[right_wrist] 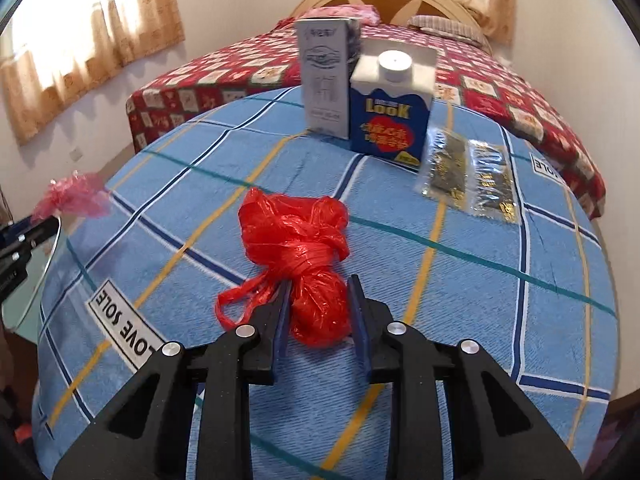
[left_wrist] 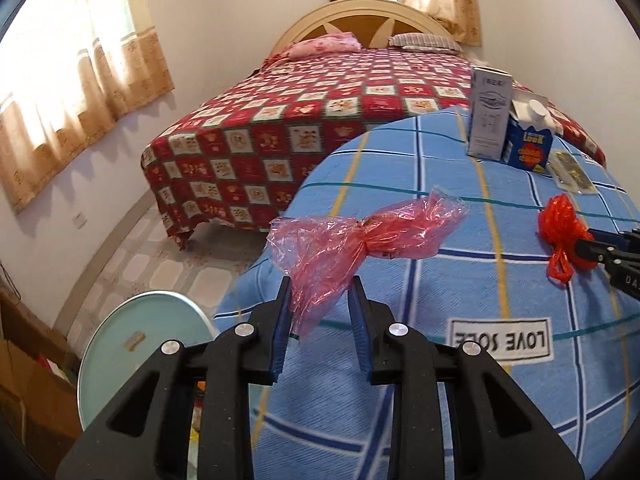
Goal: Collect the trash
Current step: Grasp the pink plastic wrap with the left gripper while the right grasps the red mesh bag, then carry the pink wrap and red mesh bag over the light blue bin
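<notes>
Daylight floods through curtained windows (left_wrist: pixel 60 72), blowing out to white glare. The blue checked blanket (right_wrist: pixel 480 280) is evenly lit, shadows soft. Fisheye bending curves edges; dark vignette rings corners.

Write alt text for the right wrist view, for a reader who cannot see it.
The right gripper has its fingers either side of a knotted red plastic bag on a blue plaid blanket. Behind it stand a grey box and a blue carton, with clear wrappers lying to the right. A red checked bed fills the background.
</notes>
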Motion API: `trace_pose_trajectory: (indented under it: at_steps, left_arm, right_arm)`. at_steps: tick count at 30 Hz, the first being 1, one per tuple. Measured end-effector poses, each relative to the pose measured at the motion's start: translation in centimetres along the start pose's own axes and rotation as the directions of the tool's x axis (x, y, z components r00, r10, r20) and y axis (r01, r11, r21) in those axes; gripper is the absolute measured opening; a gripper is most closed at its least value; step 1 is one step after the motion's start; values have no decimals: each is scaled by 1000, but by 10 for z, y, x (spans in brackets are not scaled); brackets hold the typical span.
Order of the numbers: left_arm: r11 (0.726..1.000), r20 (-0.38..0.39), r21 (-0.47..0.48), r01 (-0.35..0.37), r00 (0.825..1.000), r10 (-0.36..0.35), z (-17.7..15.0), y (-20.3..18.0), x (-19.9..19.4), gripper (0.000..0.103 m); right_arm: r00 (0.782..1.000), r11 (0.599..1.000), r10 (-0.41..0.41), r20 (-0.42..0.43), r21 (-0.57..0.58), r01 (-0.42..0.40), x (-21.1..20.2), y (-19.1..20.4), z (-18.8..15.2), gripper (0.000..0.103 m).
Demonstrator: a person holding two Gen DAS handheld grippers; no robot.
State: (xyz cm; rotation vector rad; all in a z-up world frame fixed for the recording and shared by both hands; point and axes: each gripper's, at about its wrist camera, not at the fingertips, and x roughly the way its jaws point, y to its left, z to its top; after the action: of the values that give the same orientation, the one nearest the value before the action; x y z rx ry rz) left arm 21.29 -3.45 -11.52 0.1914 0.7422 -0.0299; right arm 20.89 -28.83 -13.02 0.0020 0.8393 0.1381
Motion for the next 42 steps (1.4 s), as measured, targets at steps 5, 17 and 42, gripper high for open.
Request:
trace_pose_trajectory:
  at_steps: [5, 17, 42]
  left_arm:
    - [1000, -4, -8, -10, 1000, 10, -12, 13, -7, 28]
    - [998, -10, -43, -53, 999, 53, -35, 53, -30, 28]
    - [987, -25, -99, -129, 992, 127, -64, 116, -55, 28]
  right_arm:
    - [999, 1000, 13, 42, -6, -12, -11, 14, -7, 19]
    - [989, 995, 83, 126, -60, -76, -35, 65, -3, 19]
    - [973, 962, 197, 118, -215, -168, -32, 163, 1, 19]
